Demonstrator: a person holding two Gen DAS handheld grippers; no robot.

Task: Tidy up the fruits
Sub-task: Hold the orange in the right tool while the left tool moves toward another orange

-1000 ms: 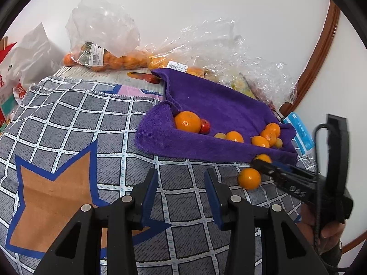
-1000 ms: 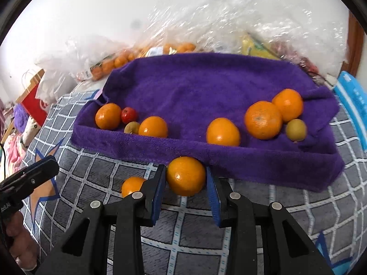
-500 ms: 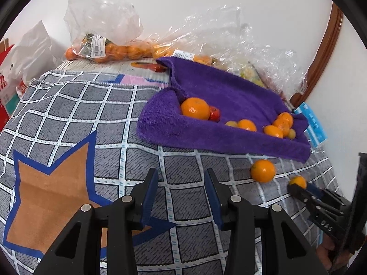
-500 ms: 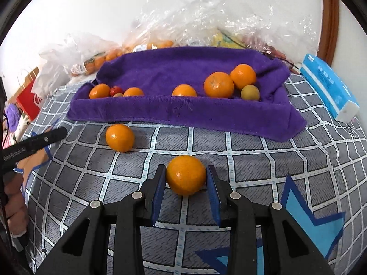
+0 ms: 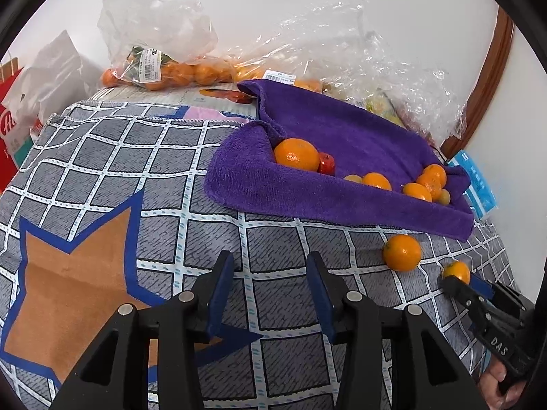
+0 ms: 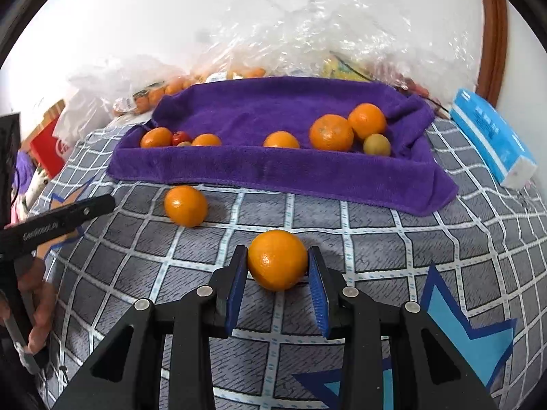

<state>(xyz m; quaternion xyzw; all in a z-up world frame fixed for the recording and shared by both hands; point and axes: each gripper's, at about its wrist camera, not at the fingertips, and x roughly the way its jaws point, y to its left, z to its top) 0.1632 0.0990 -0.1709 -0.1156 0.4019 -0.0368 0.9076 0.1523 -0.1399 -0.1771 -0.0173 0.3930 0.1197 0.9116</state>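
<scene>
My right gripper (image 6: 277,273) pinches an orange (image 6: 277,259) above the checked blanket (image 6: 376,249), near the purple towel (image 6: 239,167). My left gripper (image 5: 270,294) is spread, empty. The round orange may slip and roll away.

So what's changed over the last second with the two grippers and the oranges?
The right gripper, shut on a round orange, has pulled it back from the folded purple towel over the checked cloth. The left gripper stays open and empty. The loose orange and the towel's fruit are unmoved.
</scene>
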